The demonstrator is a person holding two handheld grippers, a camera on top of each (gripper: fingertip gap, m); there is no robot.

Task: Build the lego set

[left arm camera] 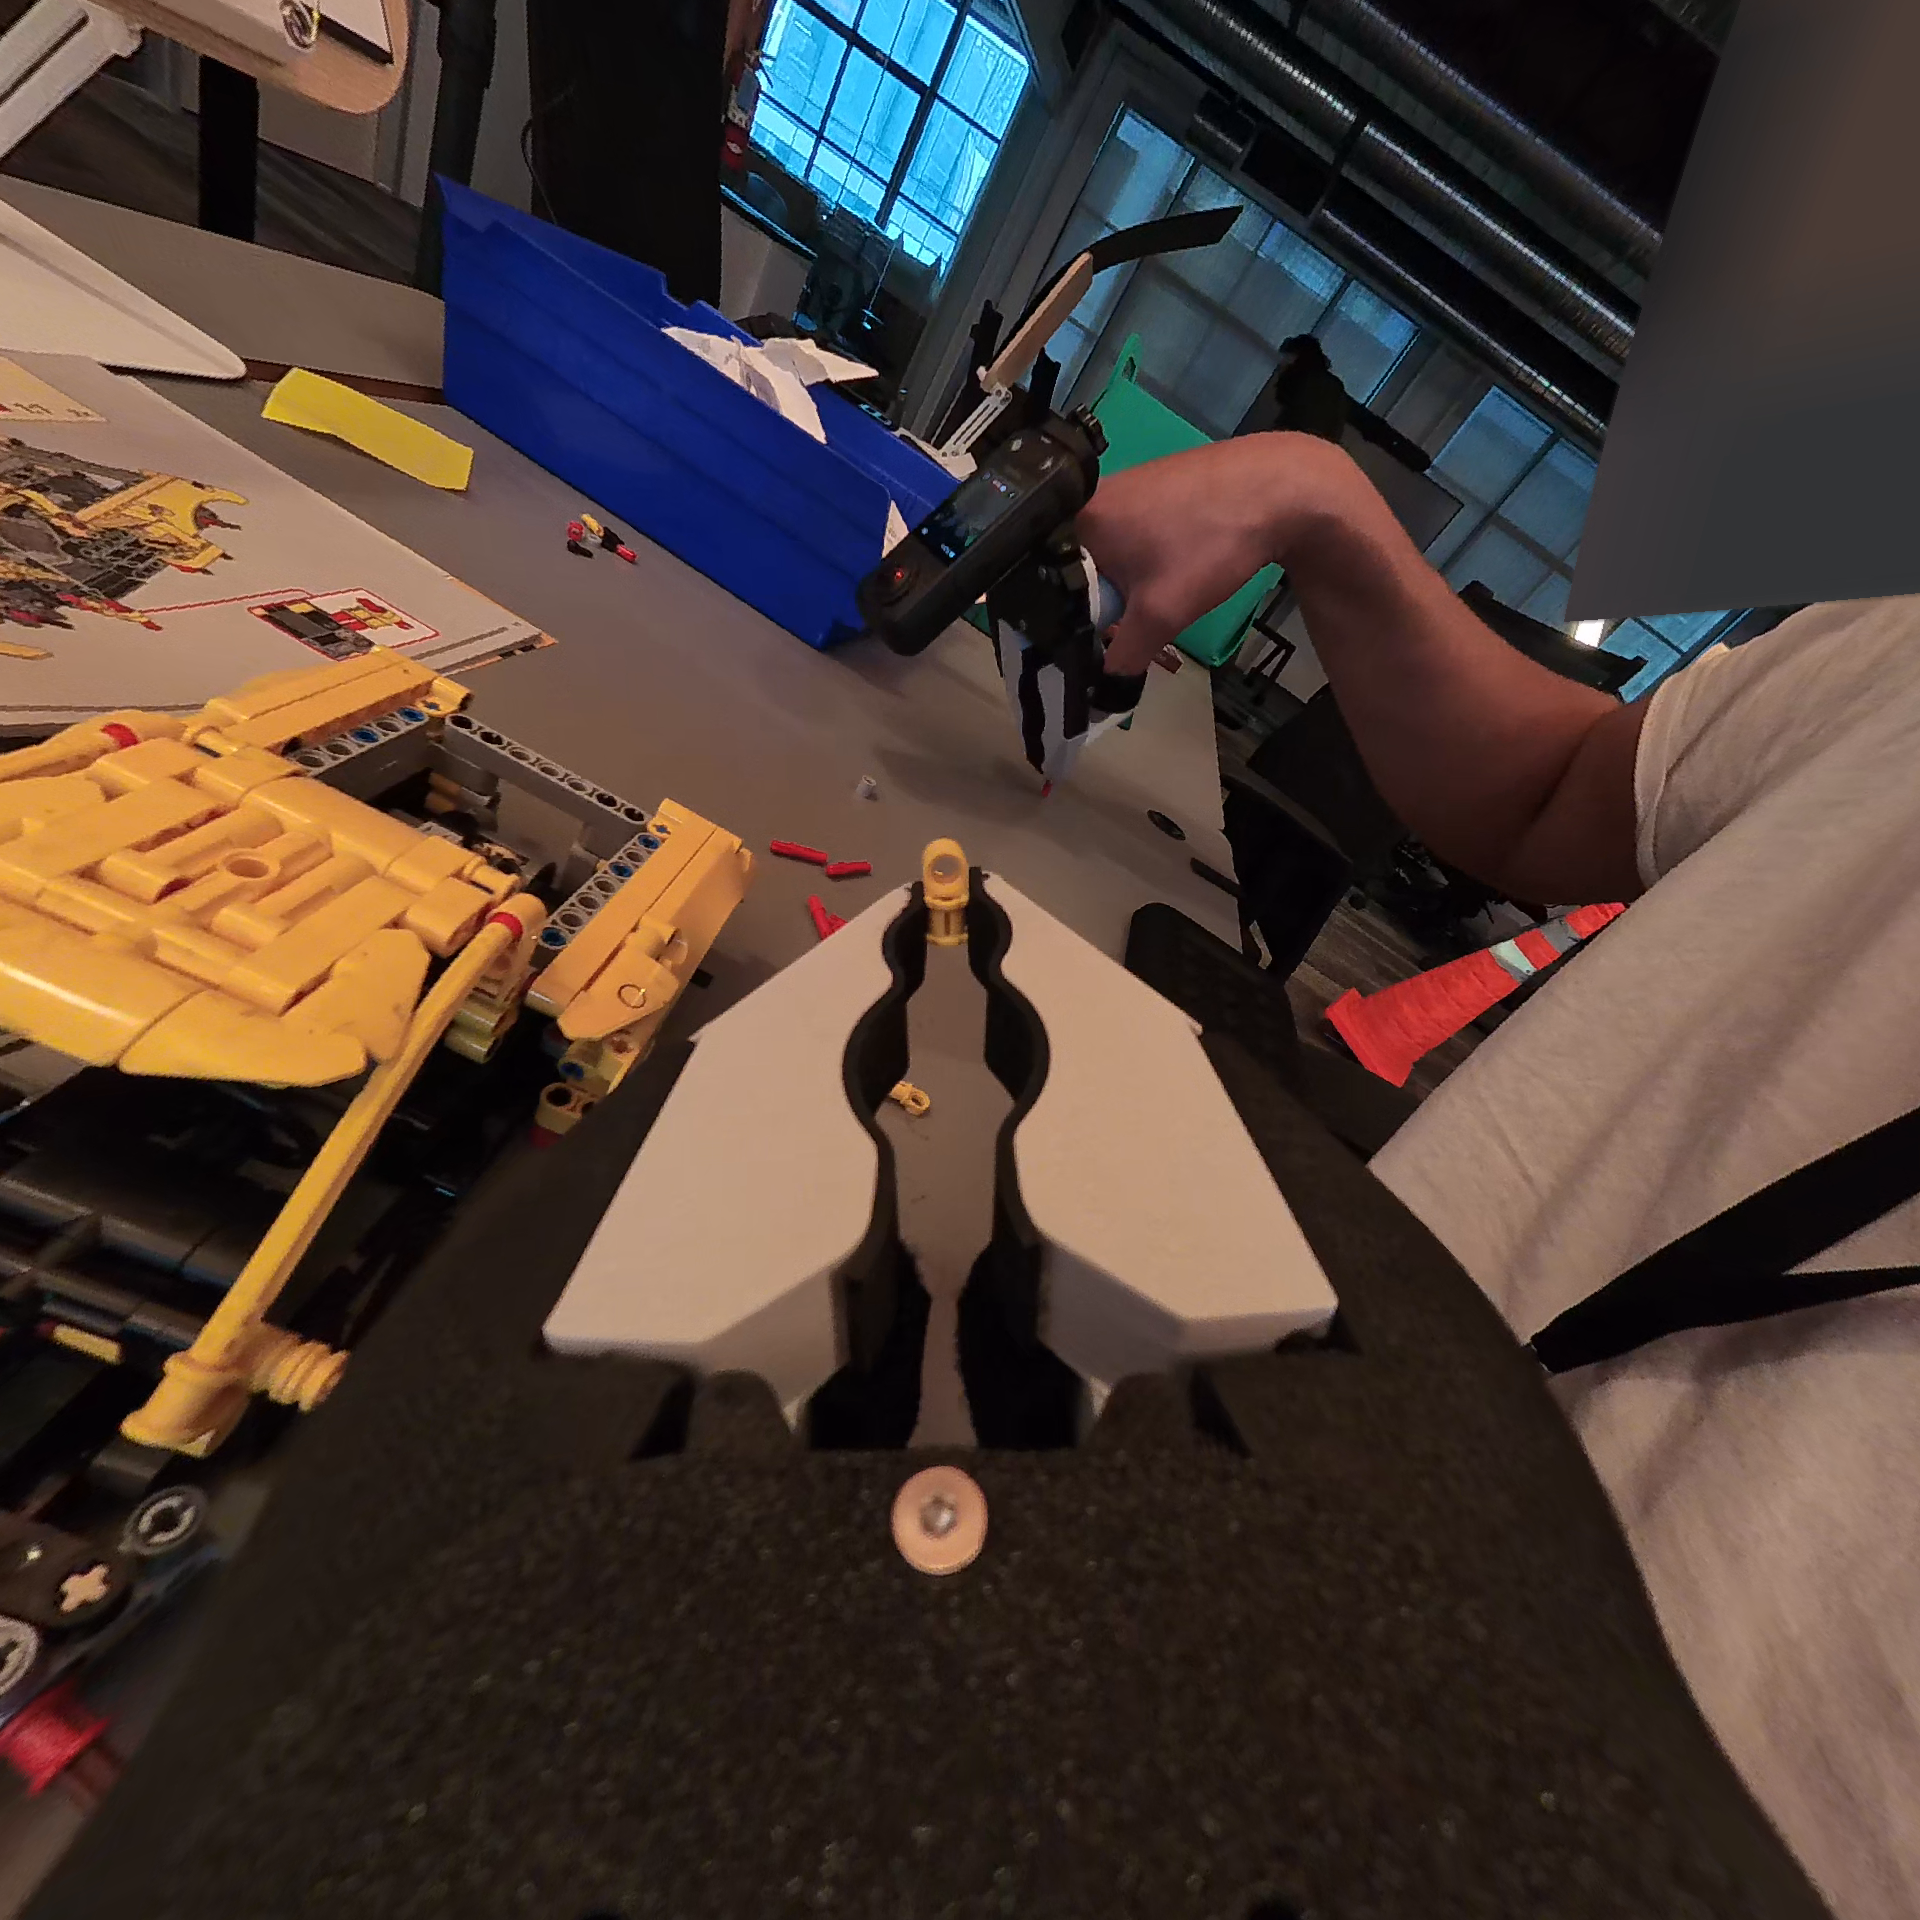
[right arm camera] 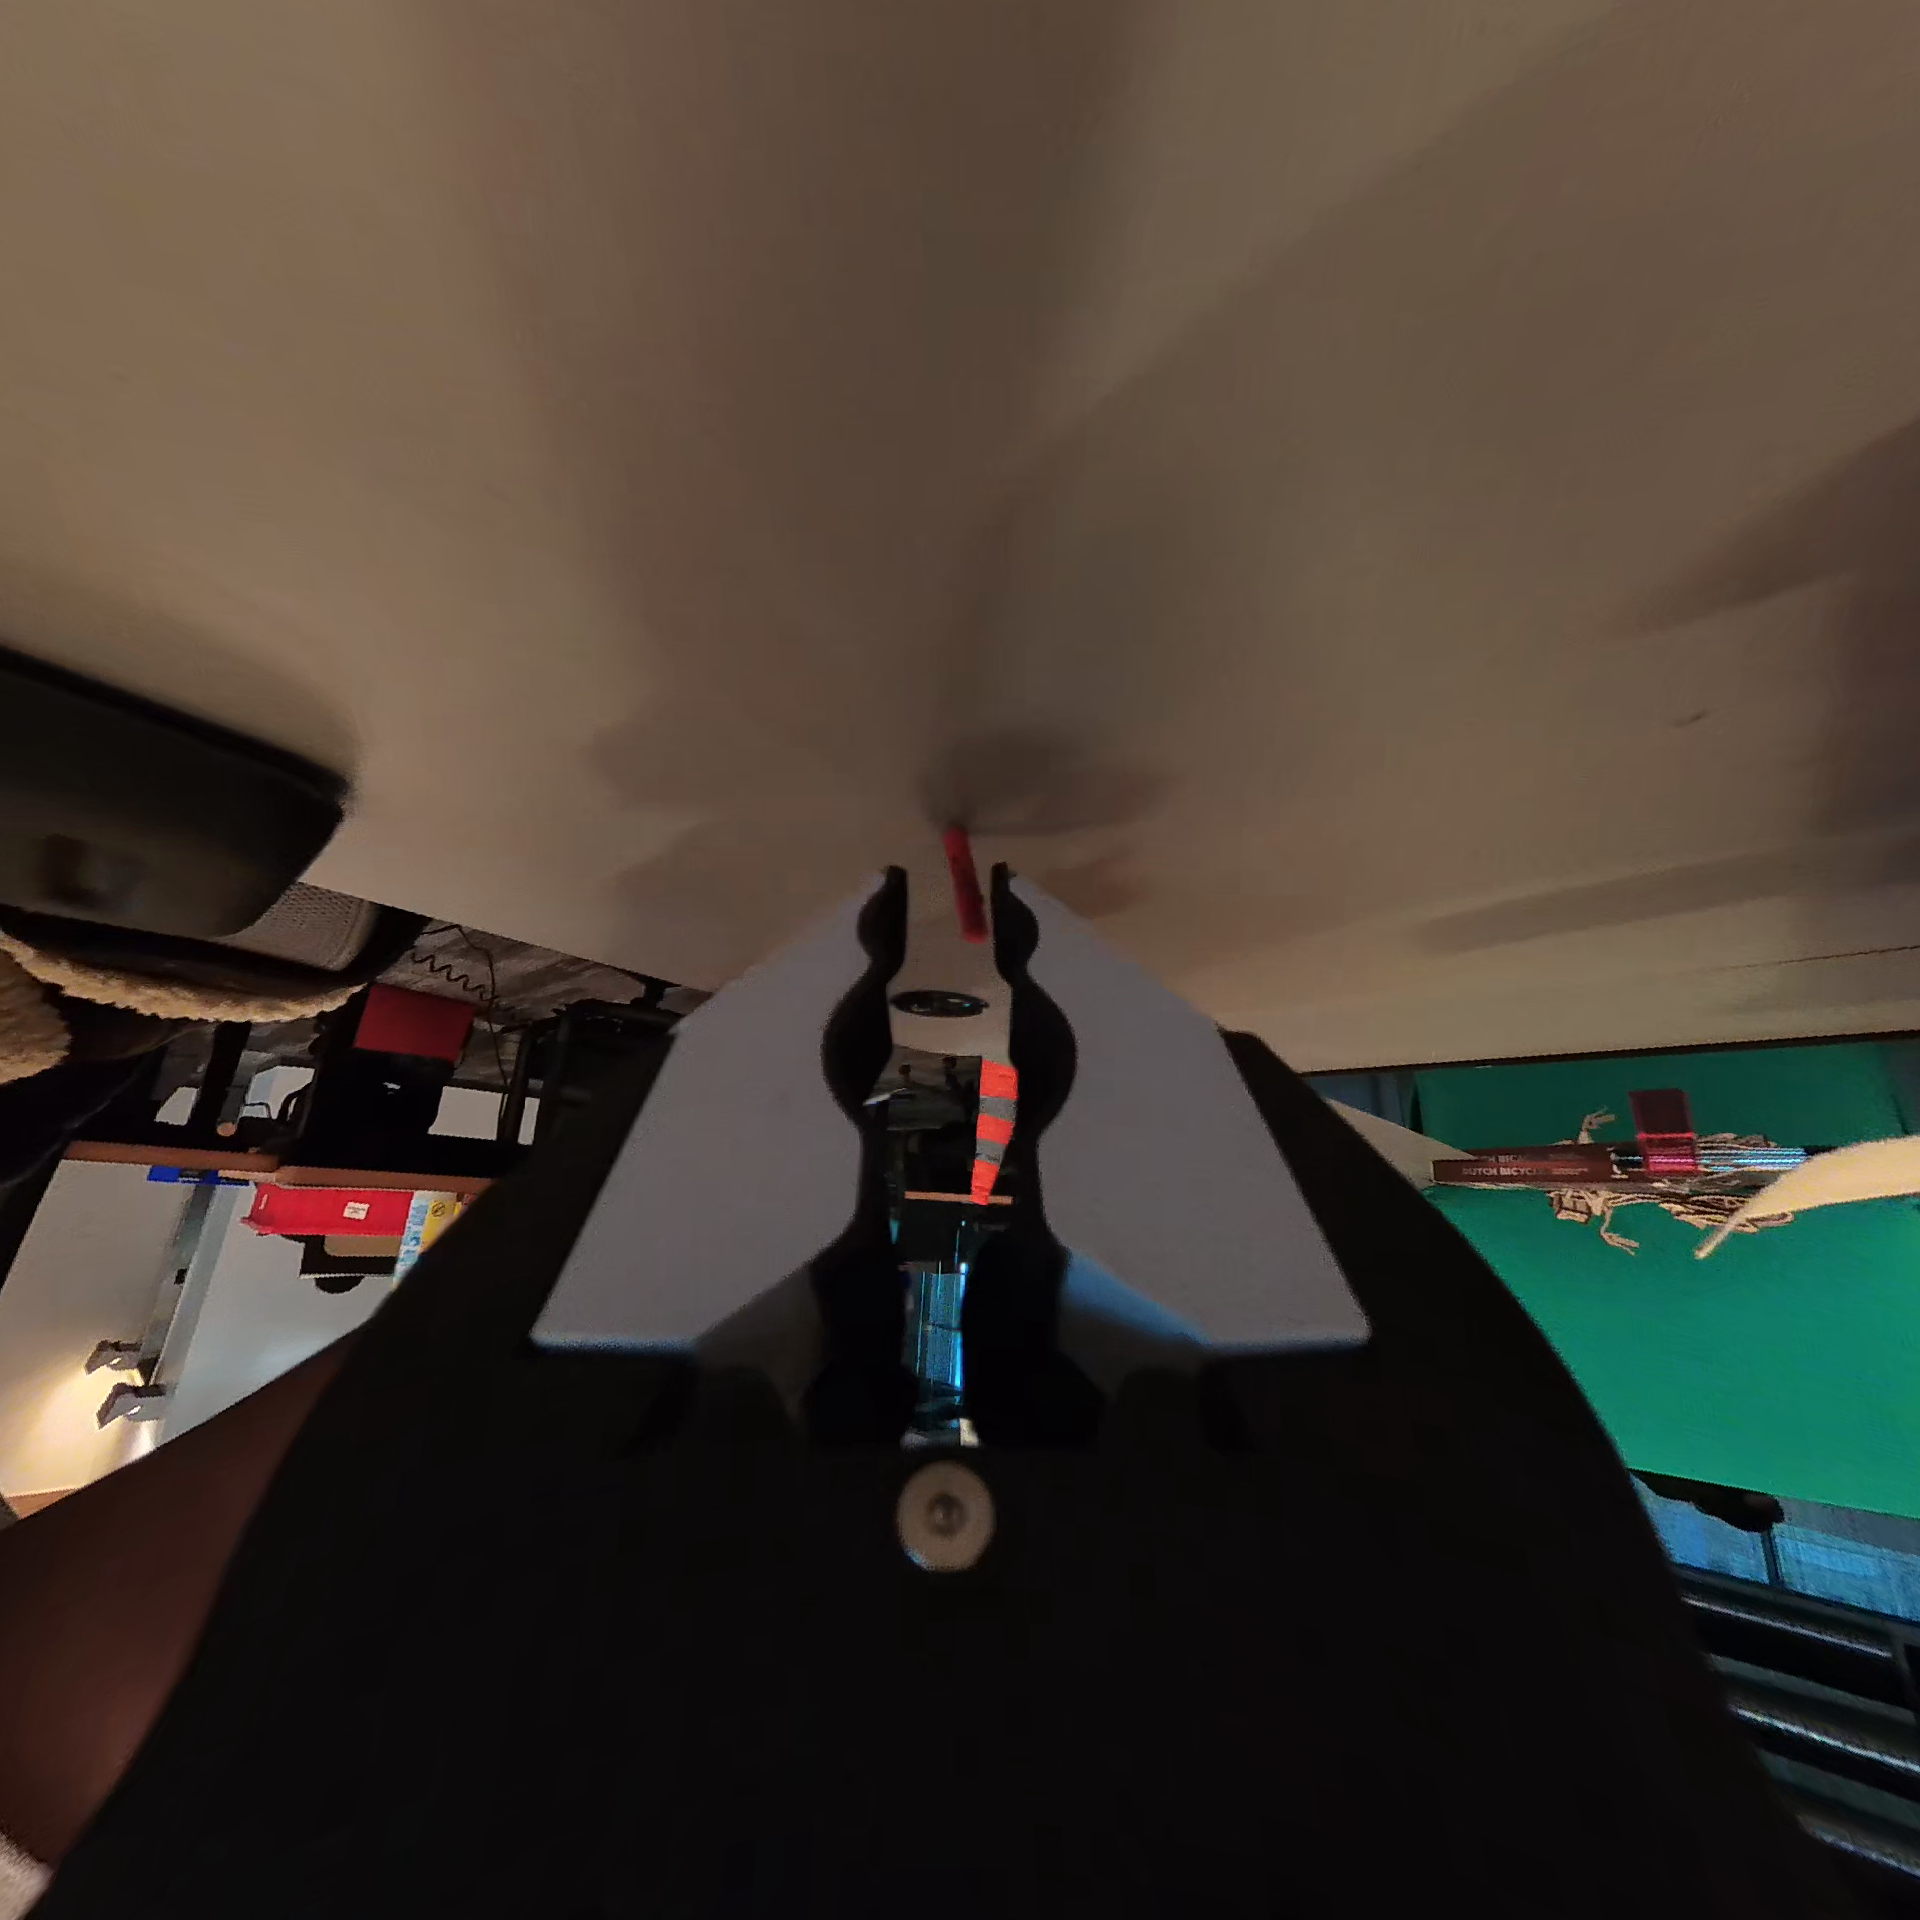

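We hold a small yellow Technic connector pinched at the tips of our left gripper, its ringed end poking out past the fingers. Just left of that gripper sits the yellow model, half built on the grey table, with a long yellow flex rod curving down its near side.

Beyond the model, our right gripper points tip-down at the table. A red pin stands between its tips, its far end touching the table. The jaws look slightly apart around the pin, so we cannot tell whether they grip it. More red pins lie loose between the model and that gripper.

These parts look light, hard and slick. We judge the pin is best pinched across its middle, square to the pads, since it could easily roll or flick away.
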